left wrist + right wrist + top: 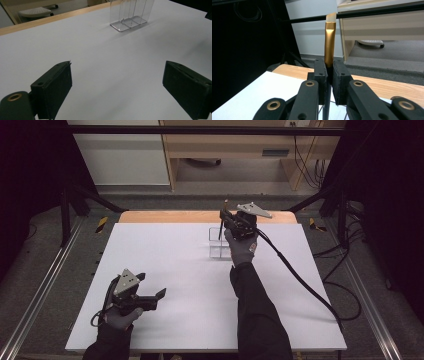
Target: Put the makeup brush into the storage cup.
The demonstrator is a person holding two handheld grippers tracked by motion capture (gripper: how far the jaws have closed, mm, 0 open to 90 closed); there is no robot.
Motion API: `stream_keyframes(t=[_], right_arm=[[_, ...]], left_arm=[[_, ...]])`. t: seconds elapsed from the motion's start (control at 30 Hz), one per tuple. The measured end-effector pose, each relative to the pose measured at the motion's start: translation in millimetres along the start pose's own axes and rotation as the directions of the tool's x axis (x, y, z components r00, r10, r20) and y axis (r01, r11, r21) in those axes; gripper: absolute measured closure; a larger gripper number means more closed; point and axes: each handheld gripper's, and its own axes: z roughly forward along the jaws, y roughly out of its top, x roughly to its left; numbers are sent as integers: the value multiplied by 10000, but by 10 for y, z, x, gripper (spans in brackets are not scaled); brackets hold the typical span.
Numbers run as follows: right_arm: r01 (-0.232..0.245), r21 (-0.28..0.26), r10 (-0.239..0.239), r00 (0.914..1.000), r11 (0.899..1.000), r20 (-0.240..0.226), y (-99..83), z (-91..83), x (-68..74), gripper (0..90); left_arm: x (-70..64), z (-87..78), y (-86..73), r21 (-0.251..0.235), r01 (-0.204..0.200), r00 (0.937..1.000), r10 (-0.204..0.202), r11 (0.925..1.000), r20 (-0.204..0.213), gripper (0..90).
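right gripper (223, 216) clamps brush (329, 42); above clear holder (218, 246); left gripper (151, 288) agape

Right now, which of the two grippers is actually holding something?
The right gripper, raised over the clear holder, is shut on a gold-ferruled brush. The left gripper rests open with nothing between its jaws.

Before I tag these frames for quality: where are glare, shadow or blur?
High view: dark edges, evenly lit white table. Left gripper view: clear holder glints, soft shadow at the right. Right gripper view: the brush is sharp, the background soft.
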Motion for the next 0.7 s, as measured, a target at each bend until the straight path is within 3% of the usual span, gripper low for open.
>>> stream_keyframes(t=[0.7], right_arm=[[13,51,-14,9995,10000,328,-47,198,-53,836]], left_arm=[[-6,-3,1,-20,-15,10000,15,10000,76,80]])
